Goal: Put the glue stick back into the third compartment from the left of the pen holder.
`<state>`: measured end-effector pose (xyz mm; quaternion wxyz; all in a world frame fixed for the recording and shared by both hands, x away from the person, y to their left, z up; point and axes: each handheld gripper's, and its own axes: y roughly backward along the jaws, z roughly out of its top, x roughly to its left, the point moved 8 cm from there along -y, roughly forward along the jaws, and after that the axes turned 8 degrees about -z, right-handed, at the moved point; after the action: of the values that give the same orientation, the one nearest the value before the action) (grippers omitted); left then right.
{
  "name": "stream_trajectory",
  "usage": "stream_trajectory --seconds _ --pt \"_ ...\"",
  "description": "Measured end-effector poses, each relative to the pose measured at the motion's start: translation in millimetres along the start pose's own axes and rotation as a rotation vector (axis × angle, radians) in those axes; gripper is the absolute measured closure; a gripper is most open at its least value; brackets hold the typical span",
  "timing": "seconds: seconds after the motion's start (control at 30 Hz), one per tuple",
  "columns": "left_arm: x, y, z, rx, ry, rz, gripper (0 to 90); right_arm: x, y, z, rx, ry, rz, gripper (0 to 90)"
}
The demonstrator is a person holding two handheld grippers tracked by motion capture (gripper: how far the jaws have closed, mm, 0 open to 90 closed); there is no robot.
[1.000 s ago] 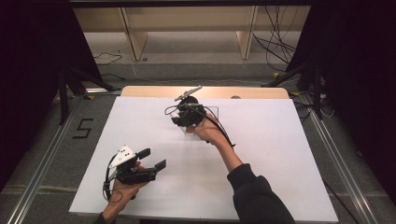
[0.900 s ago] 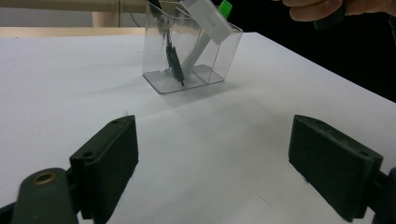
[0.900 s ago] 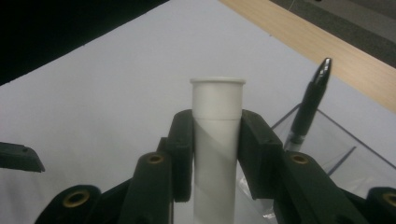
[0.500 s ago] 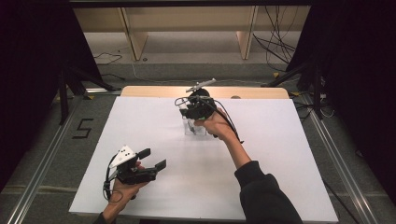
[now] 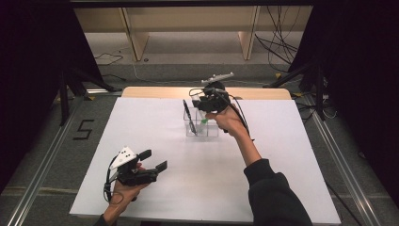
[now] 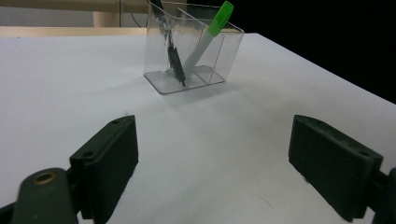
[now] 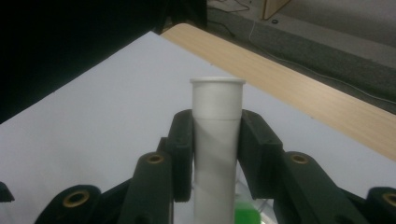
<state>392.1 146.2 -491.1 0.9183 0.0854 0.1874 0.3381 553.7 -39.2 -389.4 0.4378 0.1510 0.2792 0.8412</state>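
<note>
Right gripper (image 5: 207,104): clamped on the white barrel of a green-capped marker (image 7: 216,140), held upright over the clear holder (image 5: 201,123) so it can drop straight in.
Marker (image 6: 205,42): leans in the holder's middle section, green cap up, beside a black pen (image 6: 173,58).
Holder: stands at the far middle of the white table (image 5: 141,122).
Left gripper (image 5: 151,170): jaws wide apart, holding nothing, parked near the front edge, well apart from the work.
</note>
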Motion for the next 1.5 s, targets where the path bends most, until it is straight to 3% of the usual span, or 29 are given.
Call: stream_trajectory --seconds 0.43,1.5 --pt "-0.2 0.0 0.0 0.000 -0.002 0.000 15.7 -29.0 3.3 1.0 -0.023 -0.051 -0.085 68.1" --pt "0.0 -0.1 -0.2 0.000 0.001 -0.001 15.7 -47.0 -8.7 -8.0 -0.016 -0.089 -0.150 68.0"
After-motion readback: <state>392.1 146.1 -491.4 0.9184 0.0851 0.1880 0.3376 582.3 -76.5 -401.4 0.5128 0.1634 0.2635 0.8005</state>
